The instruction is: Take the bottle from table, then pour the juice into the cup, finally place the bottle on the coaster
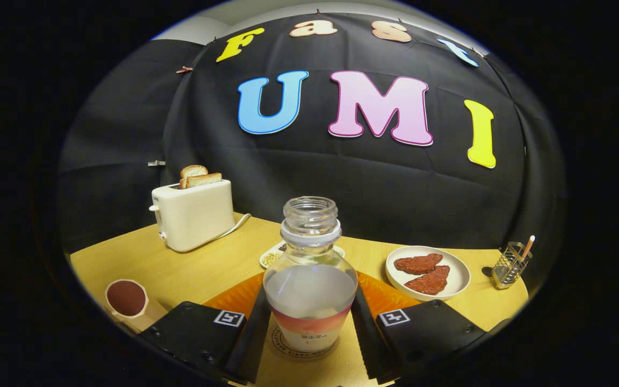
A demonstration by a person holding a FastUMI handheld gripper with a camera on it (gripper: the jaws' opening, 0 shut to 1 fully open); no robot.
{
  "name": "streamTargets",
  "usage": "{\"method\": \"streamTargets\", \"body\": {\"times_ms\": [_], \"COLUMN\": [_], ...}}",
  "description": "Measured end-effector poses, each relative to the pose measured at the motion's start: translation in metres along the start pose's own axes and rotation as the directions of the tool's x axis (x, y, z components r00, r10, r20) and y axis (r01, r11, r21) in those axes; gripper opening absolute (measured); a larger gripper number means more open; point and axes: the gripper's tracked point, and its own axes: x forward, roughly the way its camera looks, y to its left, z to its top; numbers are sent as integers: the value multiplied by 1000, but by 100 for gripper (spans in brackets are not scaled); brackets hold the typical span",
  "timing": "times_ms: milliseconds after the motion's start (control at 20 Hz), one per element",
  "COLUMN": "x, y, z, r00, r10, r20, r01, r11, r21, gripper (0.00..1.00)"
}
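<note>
In the gripper view we have the bottle [310,279] upright between the two fingers of the gripper [309,328], its neck uncapped and its lower half wrapped in a label. Both fingers lie along its sides and look to be pressing on it, so we read the gripper as pinching the bottle. Its base sits over a round printed disc, the coaster [288,346], on the table [191,269].

The cup [127,301] stands off to our left, just beside the left finger's housing, and its inside looks dark red, as if filled. With the bottle upright over the coaster, we judge this to be the last step, the placing. We cannot tell whether the base rests fully on the coaster or hangs a little above it. If it is down, the next move calls for spreading the fingers evenly and drawing straight back so neither side tips the bottle.

The bottle hides much of the coaster, and its lettering is too bent to read. The liquid level is hard to judge behind the label. An orange mat [384,293] shows beyond the fingers, partly covered. A plate [457,279] with two reddish pieces lies to the right, a toaster [194,215] with bread far left, and a small dish [273,257] peeks out behind the bottle.
</note>
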Motion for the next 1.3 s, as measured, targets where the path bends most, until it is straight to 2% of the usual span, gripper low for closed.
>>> {"method": "streamTargets", "body": {"times_ms": [400, 550, 650, 700, 1050, 1300], "x": [6, 4, 2, -1, -27, -60], "y": [-1, -2, 1, 1, 3, 8], "z": [-11, -9, -8, -9, -1, 28], "r00": [1000, 1000, 1000, 1000, 999, 999], "r10": [-8, -7, -1, -6, -4, 6], "r20": [-7, -3, -3, -9, -51, -32], "r01": [8, 7, 1, 6, 4, -6], "r11": [1000, 1000, 1000, 1000, 1000, 1000], "r21": [30, 1, -6, -16, -3, 11], "gripper": [77, 79, 89, 100, 98, 98]}}
